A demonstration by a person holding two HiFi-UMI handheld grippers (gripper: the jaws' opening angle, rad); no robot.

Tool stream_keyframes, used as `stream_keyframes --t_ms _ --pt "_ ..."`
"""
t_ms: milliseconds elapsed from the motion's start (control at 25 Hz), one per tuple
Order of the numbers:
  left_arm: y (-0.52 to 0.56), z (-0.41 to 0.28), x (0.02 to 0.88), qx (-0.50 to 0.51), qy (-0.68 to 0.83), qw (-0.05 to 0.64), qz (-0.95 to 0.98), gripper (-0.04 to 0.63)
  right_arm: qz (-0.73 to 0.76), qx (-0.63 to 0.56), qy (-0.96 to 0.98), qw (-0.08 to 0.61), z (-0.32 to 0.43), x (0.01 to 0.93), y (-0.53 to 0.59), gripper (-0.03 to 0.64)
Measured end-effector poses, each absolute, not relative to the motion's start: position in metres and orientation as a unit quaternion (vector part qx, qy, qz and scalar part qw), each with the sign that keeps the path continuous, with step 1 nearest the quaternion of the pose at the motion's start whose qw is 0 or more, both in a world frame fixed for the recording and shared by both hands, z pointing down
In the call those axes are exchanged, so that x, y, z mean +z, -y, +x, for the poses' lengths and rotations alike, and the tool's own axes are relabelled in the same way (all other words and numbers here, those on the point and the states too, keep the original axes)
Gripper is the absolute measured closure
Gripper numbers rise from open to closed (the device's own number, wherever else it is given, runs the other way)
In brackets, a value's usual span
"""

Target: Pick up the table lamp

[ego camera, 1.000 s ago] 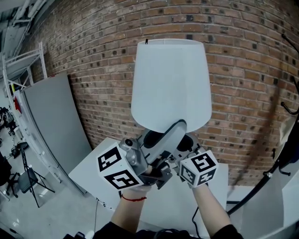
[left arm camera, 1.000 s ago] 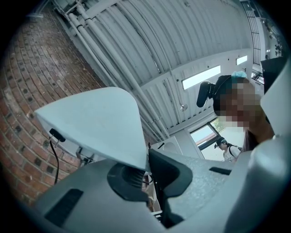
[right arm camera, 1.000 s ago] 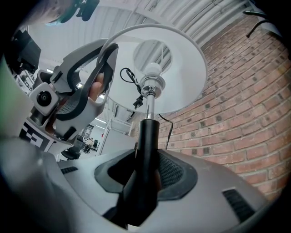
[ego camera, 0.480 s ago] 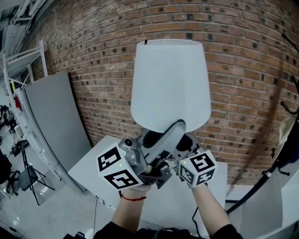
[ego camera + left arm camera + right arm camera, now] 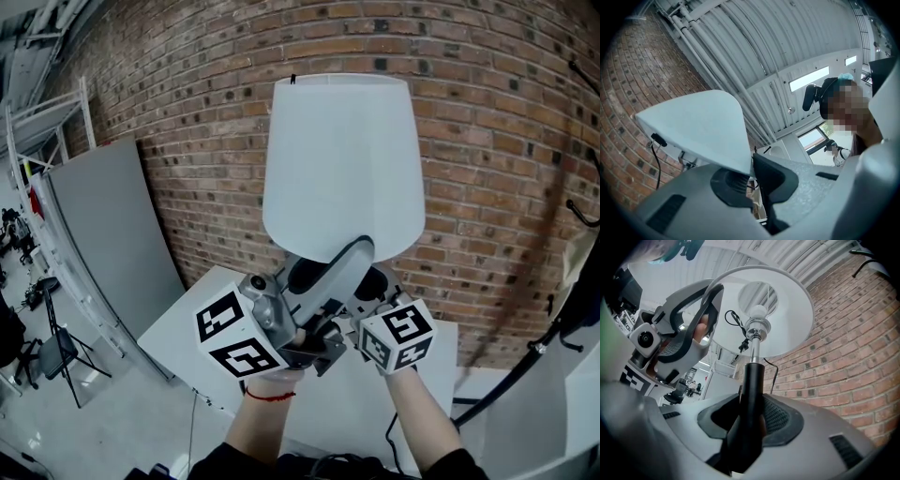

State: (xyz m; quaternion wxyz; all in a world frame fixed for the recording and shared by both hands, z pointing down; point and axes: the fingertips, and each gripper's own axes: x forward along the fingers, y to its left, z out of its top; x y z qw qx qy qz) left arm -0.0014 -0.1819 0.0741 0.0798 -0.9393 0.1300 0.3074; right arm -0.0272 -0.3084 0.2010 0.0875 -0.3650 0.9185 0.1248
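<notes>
Clamping the lamp [image 5: 342, 169] by its black stem [image 5: 752, 380]: right gripper [image 5: 750, 416], pads pressed on both sides of the stem, bottom centre of the right gripper view. Stem runs up from the jaws to a metal socket and bulb [image 5: 758, 311] inside the shade [image 5: 698, 126]. A black cord [image 5: 735, 320] loops just left of the socket.

Left gripper [image 5: 752, 169]: jaws nearly together, pinched on the shade's lower rim. The rim's edge comes down into the narrow gap between the pads.

Head view: both grippers sit side by side at lower centre, marker cubes facing the camera. The white shade rises above them at upper centre. Lamp base can't be made out.

Behind: brick wall [image 5: 187, 112] across the top. White table [image 5: 183, 328] below the hands. Grey board [image 5: 112, 244] leans at the left, with a tripod [image 5: 56, 361] on the floor at far left.
</notes>
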Motion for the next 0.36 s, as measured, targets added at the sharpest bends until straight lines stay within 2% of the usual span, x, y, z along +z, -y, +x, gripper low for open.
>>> stream_keyframes --t_ms 360 --pt "0.1895 -0.0045 0.0771 0.306 -0.129 0.075 -0.94 0.577 -0.365 0.125 -0.918 0.087 -0.0298 0.2049 0.3149 0.466"
